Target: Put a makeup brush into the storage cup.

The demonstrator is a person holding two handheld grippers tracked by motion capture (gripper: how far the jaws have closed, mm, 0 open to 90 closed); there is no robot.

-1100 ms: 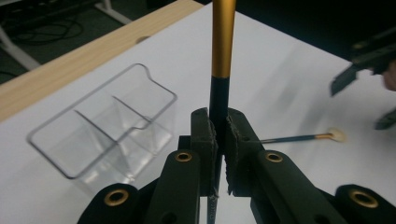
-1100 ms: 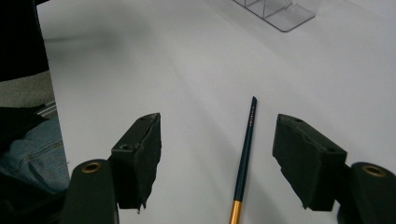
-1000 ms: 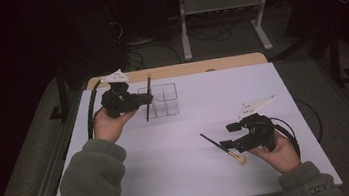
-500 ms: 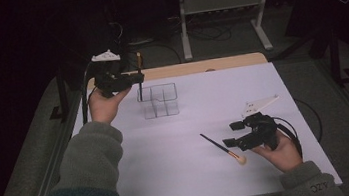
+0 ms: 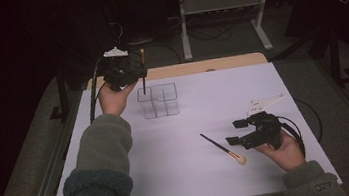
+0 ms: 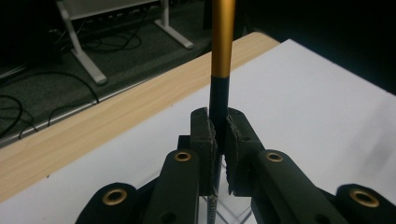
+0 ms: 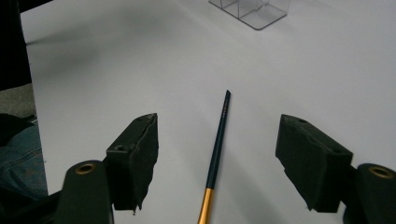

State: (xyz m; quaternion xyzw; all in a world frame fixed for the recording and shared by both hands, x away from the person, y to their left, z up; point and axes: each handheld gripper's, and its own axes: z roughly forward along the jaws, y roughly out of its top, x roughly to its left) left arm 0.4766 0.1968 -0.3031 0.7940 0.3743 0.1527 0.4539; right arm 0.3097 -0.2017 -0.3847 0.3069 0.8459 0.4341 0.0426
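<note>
High view: holding one brush [image 5: 143, 76] upright in the left claw [image 5: 135, 72], jaws clamped tight on the black handle, gold band at the top, lower tip hanging over the left rear part of the clear box [image 5: 158, 100]. Having shifted since the earlier picture, from beside the box toward the far left corner of the white desk [image 5: 212, 174], and sitting higher up the view. Lying flat near the right claw [image 5: 237, 131]: a second brush [image 5: 223, 148], black handle pointing away, pale round tip nearest the person. Counting two brushes, one clear box with several compartments, two claws. Right claw standing wide, gripping nothing, and having just been opening a little further.

Left gripper view: pinching the brush [image 6: 219, 84] between both pads [image 6: 204, 135], black part in the grip, gold part rising above; clear box edge [image 6: 233, 212] glinting just below the jaws.

Right gripper view: spreading wide on either side of the lying brush [image 7: 218, 140], not touching it; black handle running away toward the clear box [image 7: 250, 9], gold band nearest the camera.
</note>
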